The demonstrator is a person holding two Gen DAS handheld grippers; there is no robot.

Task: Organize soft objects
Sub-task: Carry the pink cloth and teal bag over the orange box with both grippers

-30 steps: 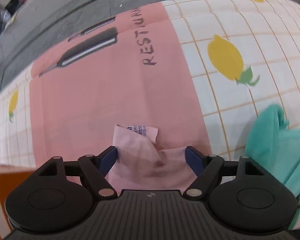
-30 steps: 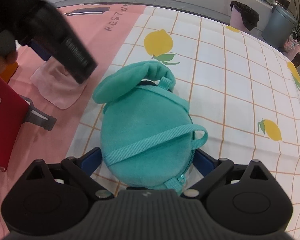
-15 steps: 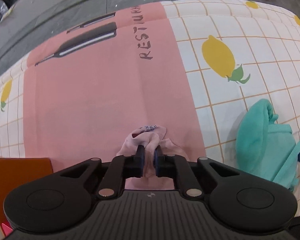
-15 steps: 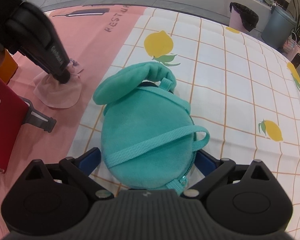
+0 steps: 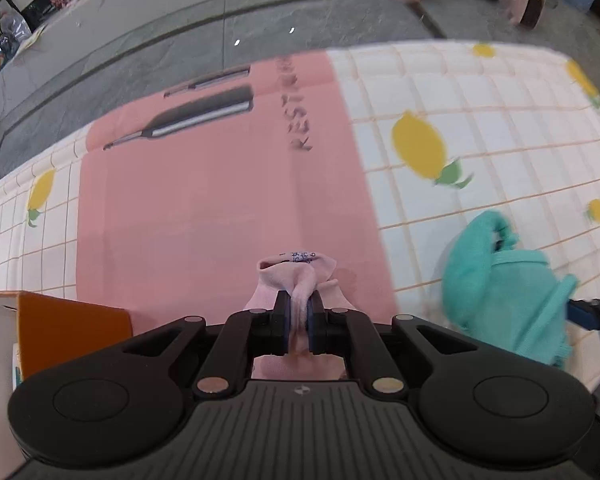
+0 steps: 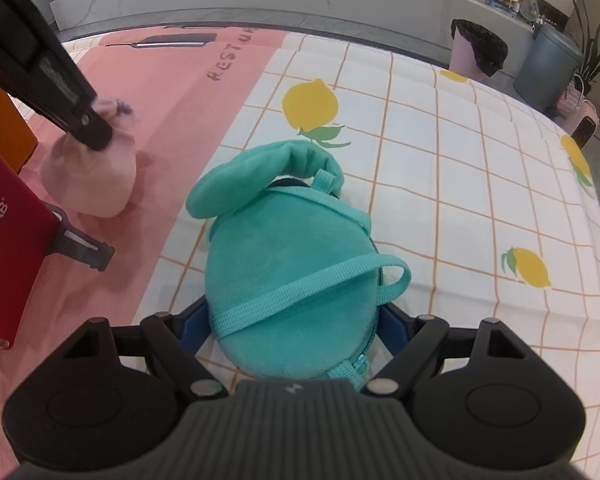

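Left tongs pinch a pink cloth tight between narrow tips; the cloth bunches up w/ a printed label on top, its lower part resting on the pink strip of the tablecloth. Right tongs stand wide, tips either side of a teal plush bag w/ straps, lying on the lemon-print part of the table. A red box and an orange box sit at the left edge.
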